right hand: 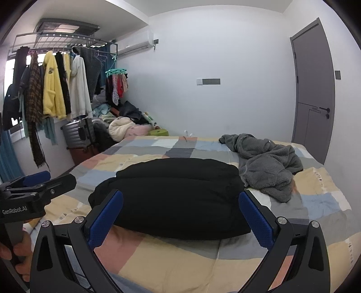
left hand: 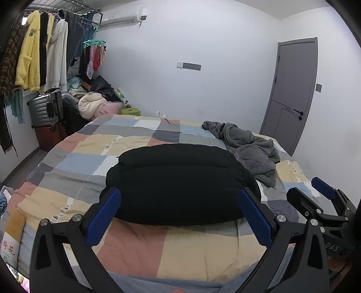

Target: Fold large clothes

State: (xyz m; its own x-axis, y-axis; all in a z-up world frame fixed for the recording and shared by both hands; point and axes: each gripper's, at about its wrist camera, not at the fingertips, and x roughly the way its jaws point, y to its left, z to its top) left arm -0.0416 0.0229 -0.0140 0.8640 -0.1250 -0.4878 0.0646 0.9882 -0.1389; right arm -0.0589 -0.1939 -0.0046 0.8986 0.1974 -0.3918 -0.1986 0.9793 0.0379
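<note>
Clothes rack (left hand: 42,45) at far left, suitcases (left hand: 46,110) under it. Left claw (left hand: 180,209) spread wide, empty, low over the bed (left hand: 94,144). Black garment (left hand: 178,180) lies mid-bed as a thick folded bundle just beyond both claws. Right claw (right hand: 180,211) spread too, empty. Grey fleece (right hand: 266,164) crumpled to the right, apparently next. Advice: lift it by the shoulders, lay it flat before creasing.

Ahead of the claw, a bed with a patchwork quilt (left hand: 94,144) fills the room. White walls (left hand: 203,67) rise beyond; a grey door (left hand: 291,90) stands far right. A clothes rack (right hand: 56,38), suitcases (left hand: 45,110) and an air conditioner (left hand: 121,15) sit far left.
</note>
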